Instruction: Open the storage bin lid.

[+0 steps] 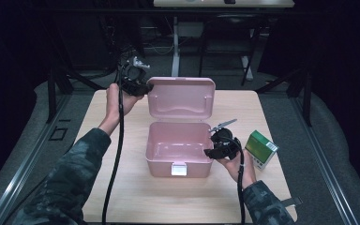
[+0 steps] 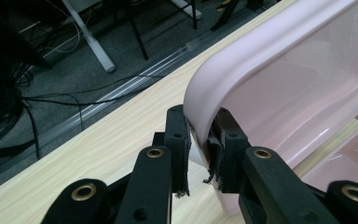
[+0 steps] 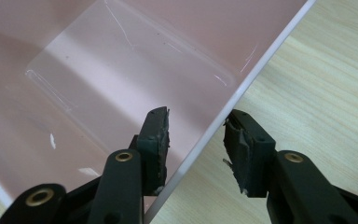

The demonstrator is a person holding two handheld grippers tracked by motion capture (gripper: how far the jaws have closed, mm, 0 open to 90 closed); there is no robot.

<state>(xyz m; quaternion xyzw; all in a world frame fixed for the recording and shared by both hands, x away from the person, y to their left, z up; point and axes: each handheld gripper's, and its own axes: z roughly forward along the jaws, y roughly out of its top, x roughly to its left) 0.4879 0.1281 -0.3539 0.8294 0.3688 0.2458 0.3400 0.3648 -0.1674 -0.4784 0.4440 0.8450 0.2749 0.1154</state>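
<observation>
- A pink box [image 1: 180, 150] is set mid-tabletop, slightly toward the near edge, with its lid [image 1: 181, 97] stood open toward the far edge.
- The lid's left corner is pinched by the left gripper [image 2: 199, 149]; both pads are pressed on the rim.
- The box's right wall is straddled by the right gripper [image 3: 196, 140]: one jaw inside, one outside, spread, with a gap on each side of the wall, so nothing is pinched yet.
- Step judged: the lid is held open while the box is about to be steadied; the inside looks empty.
- Next move probably calls for the right jaws to be pressed onto the wall, or freed for the carton.
- A green carton [image 1: 261, 149] lies near the right edge, just beside the right hand [image 1: 236, 164].
- The left gripper's cable [image 1: 117, 150] is draped across the left side of the tabletop, well clear of the box.
- Nothing is seen blocking the box opening.
</observation>
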